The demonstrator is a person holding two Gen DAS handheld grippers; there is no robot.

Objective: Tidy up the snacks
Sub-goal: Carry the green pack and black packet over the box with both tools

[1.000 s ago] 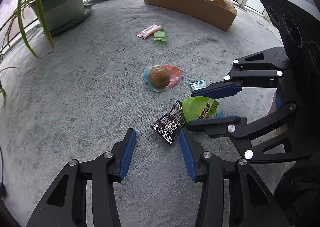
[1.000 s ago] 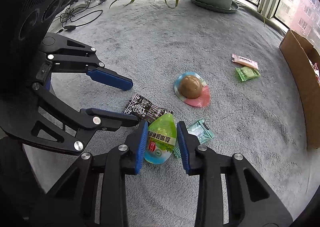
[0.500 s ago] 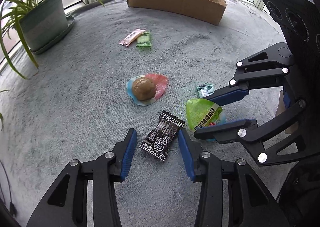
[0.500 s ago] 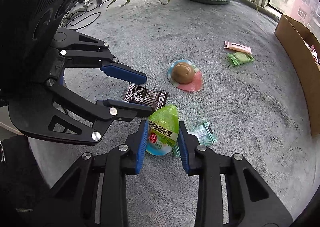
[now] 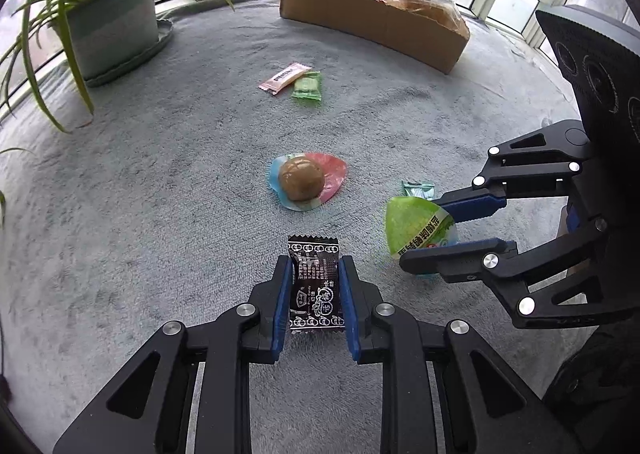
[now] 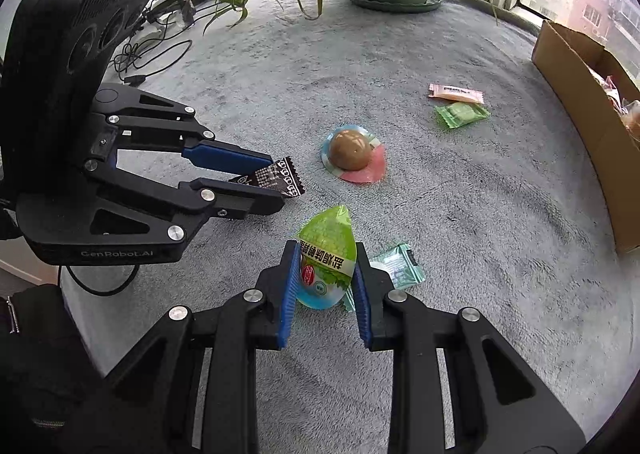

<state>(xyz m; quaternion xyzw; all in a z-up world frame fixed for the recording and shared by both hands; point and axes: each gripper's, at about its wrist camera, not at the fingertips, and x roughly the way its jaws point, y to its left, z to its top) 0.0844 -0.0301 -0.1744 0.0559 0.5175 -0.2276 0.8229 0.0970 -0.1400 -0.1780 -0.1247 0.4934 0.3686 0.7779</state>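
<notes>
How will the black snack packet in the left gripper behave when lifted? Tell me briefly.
The black snack packet is a thin crimped wrapper, so probably light and floppy; its free end may droop. The left gripper pinches its long sides, so it could buckle. The glossy film might slip.

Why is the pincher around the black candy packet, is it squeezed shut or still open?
Shut. The left gripper has both blue pads pressed against the sides of the black packet.

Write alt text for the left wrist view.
The left gripper is shut on a black snack packet on grey carpet, while the right gripper holds a green packet. Beyond lie more snacks and a cardboard box.
</notes>
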